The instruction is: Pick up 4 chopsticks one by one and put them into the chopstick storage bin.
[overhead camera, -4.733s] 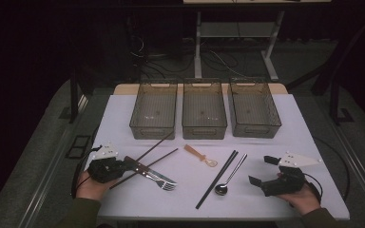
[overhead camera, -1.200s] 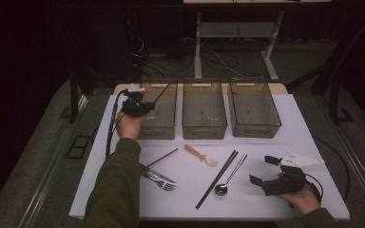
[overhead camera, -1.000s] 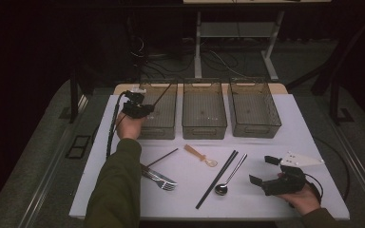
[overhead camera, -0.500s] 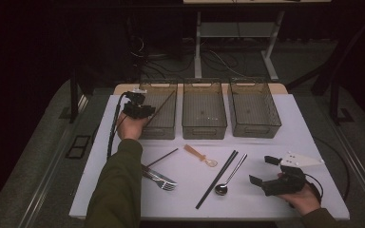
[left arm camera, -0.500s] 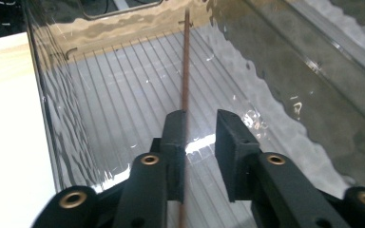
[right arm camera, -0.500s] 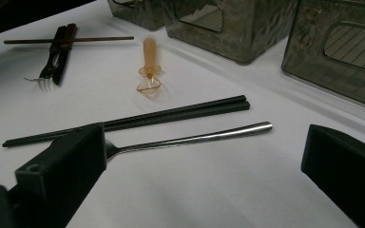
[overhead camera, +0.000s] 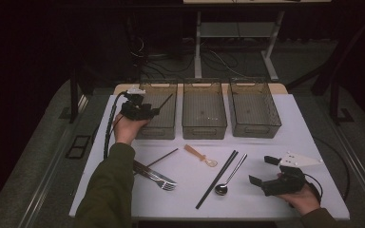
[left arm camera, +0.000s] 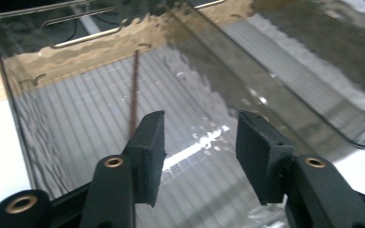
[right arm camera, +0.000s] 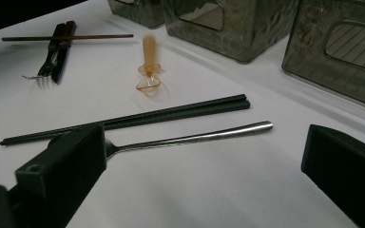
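Observation:
My left gripper (overhead camera: 148, 112) hovers over the near left corner of the left smoky bin (overhead camera: 167, 129). Its jaws have just been opening, and nothing is between them. In the left gripper view, a brown chopstick (left arm camera: 134, 90) lies inside that bin beyond the left gripper (left arm camera: 199, 142), its far end toward the back wall. The high view shows the same chopstick (overhead camera: 165, 101) slanting across the bin. My right gripper (overhead camera: 261, 170) rests open at the table's front right. In the right gripper view, the right gripper (right arm camera: 206, 152) is wide open just short of a metal spoon (right arm camera: 195, 137).
On the white table lie a second brown chopstick (overhead camera: 159, 158), two forks (overhead camera: 154, 175), an orange spoon (overhead camera: 200, 156), a black chopstick pair (overhead camera: 217, 179) and the metal spoon (overhead camera: 230, 175). The middle bin (overhead camera: 203, 129) and the right bin (overhead camera: 256, 129) stand behind them.
My left gripper carried a brown chopstick from the table's front left to the left bin. It has opened and drawn back a little, and the chopstick now lies in the bin. The right gripper stayed put.

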Action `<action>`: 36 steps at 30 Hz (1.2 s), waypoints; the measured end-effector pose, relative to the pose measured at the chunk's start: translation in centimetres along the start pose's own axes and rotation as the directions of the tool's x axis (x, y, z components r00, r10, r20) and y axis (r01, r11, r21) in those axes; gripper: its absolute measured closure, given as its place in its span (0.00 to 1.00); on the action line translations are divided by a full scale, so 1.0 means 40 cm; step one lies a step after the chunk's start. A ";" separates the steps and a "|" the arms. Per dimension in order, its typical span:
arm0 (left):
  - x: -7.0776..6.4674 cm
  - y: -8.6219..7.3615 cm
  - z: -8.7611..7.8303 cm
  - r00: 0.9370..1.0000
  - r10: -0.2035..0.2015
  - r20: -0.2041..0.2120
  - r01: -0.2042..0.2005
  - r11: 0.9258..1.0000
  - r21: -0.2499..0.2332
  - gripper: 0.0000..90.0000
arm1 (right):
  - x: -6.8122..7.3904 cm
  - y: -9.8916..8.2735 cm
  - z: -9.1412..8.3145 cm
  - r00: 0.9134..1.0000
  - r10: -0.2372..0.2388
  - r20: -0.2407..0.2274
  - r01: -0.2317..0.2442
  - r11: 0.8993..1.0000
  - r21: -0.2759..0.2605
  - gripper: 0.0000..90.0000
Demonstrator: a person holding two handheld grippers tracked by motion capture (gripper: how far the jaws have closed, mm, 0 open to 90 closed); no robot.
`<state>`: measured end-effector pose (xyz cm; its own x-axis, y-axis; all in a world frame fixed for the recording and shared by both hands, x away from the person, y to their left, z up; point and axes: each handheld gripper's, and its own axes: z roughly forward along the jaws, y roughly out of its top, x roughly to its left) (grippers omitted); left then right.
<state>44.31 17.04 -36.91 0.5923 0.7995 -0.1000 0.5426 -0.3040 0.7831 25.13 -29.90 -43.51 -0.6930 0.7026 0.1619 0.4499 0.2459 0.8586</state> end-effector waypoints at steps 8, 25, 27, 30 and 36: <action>-0.034 -0.034 -0.043 0.997 0.063 0.045 -0.063 0.998 0.003 0.50 | 0.000 0.000 0.000 1.000 0.001 0.003 -0.001 1.000 0.001 0.01; -0.095 -0.115 -0.131 0.988 0.097 0.120 -0.089 0.994 -0.068 0.40 | -0.001 -0.001 0.000 1.000 -0.002 0.011 0.002 1.000 0.004 0.01; -0.099 -0.129 -0.140 0.988 0.102 0.116 -0.094 0.993 -0.069 0.39 | 0.000 0.000 -0.002 1.000 -0.001 0.011 0.001 1.000 0.003 0.01; -0.100 -0.150 -0.155 0.987 0.105 0.119 -0.097 0.993 -0.066 0.39 | 0.000 -0.001 -0.005 1.000 -0.004 0.010 0.004 1.000 -0.003 0.01; -0.113 -0.203 -0.182 0.986 0.108 0.128 -0.099 0.992 -0.078 0.38 | -0.002 -0.001 -0.005 1.000 -0.002 0.011 0.002 1.000 -0.002 0.01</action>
<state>32.89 19.69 -38.34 0.7190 0.6888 -0.0926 0.4334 -0.3403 0.8345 25.05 -30.08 -43.47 -0.6880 0.7091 0.1546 0.4468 0.2459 0.8602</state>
